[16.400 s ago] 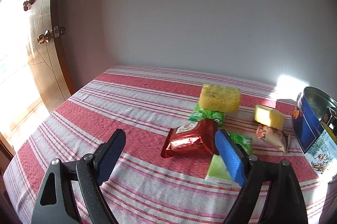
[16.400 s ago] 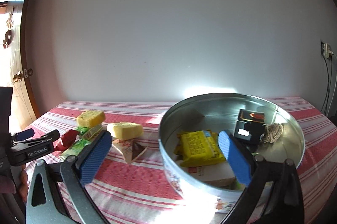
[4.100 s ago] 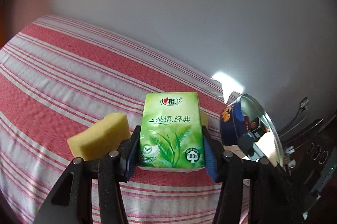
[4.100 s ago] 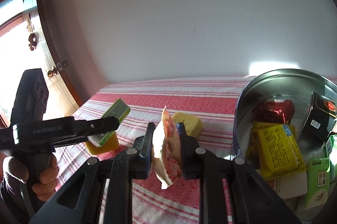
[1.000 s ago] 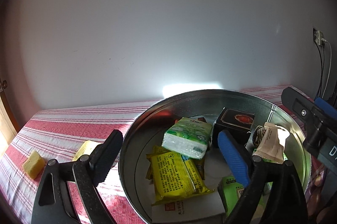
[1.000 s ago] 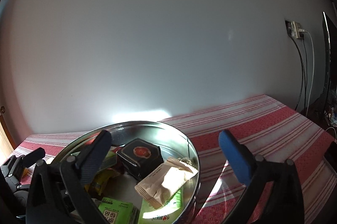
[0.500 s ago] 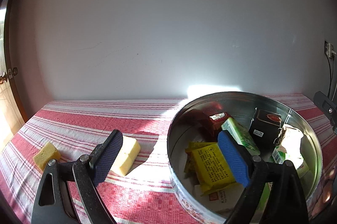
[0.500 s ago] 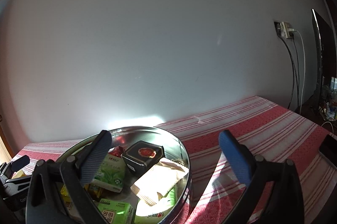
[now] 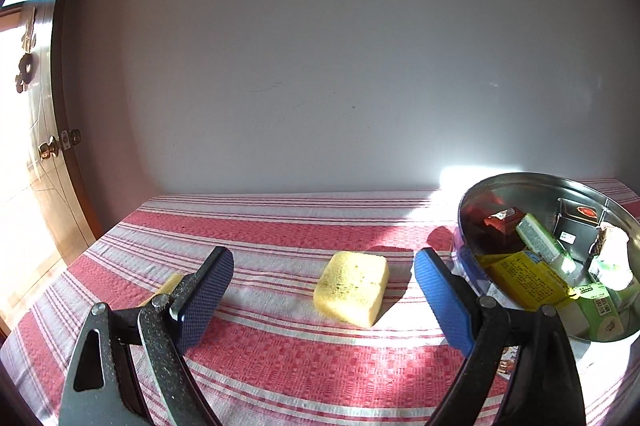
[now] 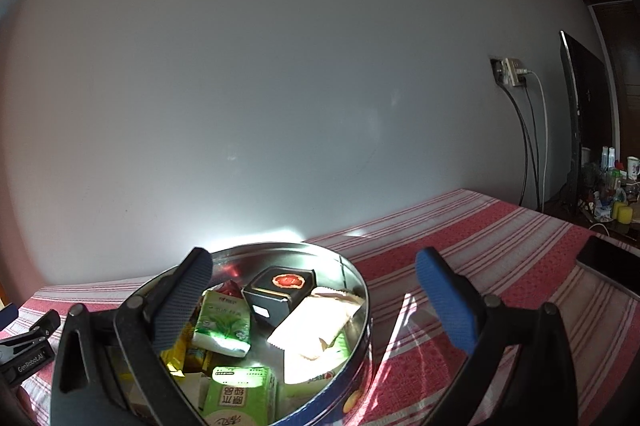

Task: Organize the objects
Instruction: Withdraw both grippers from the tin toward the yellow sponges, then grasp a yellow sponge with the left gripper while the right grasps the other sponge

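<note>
While both sets of tongs hung over the striped tablecloth [image 9: 280, 366], neither held anything. The left gripper [image 9: 324, 290] stood with its blue pads spread wide, and between them, just past the tips at twelve o'clock, a yellow sponge [image 9: 352, 288] lay flat on the cloth. A second yellow sponge [image 9: 168, 286] peeked out at nine o'clock, mostly hidden behind the left pad. Off at three o'clock from that gripper sat the round metal tin [image 9: 500, 185], well filled: a yellow packet [image 9: 524, 278], a green tissue pack [image 9: 540, 242], a red foil packet [image 9: 504, 220] and a black box [image 9: 576, 222] all lay inside.

The right gripper [image 10: 314, 290] was likewise gaping and empty, poised above the tin [image 10: 356, 286], whose near part lay under the left pad at about ten o'clock. There a green tea-leaf tissue pack [image 10: 224, 322] rested beside the black box [image 10: 280, 290], with a pale wrapped snack [image 10: 316, 322] leaning against the wall of the tin. Farther off at two o'clock, cables [image 10: 532, 145] ran down the grey wall [image 10: 280, 85] from a socket [image 10: 510, 71].
</note>
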A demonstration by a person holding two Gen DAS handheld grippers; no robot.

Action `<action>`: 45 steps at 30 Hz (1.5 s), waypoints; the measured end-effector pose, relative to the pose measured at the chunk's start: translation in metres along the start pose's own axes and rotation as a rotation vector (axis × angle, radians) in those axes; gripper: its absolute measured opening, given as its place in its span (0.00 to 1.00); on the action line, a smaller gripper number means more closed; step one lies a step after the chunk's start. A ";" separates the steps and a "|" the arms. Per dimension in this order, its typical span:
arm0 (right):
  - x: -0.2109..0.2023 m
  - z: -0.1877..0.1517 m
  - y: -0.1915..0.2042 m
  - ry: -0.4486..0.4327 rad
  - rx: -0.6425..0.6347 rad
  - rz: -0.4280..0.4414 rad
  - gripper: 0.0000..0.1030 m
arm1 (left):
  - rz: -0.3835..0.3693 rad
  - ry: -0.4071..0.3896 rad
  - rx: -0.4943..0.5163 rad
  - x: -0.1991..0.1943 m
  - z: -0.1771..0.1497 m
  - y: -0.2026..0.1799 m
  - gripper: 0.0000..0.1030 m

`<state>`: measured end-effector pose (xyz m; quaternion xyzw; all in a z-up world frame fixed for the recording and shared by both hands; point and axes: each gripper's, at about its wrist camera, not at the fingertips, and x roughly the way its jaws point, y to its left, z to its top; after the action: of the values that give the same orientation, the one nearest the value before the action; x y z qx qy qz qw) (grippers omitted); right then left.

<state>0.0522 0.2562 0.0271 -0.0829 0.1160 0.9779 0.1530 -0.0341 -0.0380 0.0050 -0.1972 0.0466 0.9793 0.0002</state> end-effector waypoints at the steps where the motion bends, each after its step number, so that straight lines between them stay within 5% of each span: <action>1: -0.003 -0.002 0.004 -0.003 0.004 0.005 1.00 | 0.002 0.006 -0.006 0.001 -0.001 0.005 0.91; 24: -0.014 -0.043 0.141 0.101 -0.112 0.211 1.00 | 0.076 0.122 -0.056 0.036 -0.010 0.094 0.91; 35: -0.006 -0.066 0.221 0.183 -0.229 0.312 1.00 | 0.001 0.309 -0.128 0.074 -0.019 0.139 0.91; 45: 0.029 -0.079 0.264 0.321 -0.241 0.292 1.00 | -0.020 0.500 -0.185 0.113 -0.033 0.152 0.91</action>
<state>-0.0494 -0.0002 -0.0007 -0.2372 0.0320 0.9707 -0.0214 -0.1281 -0.1940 -0.0547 -0.4326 -0.0465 0.9002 -0.0195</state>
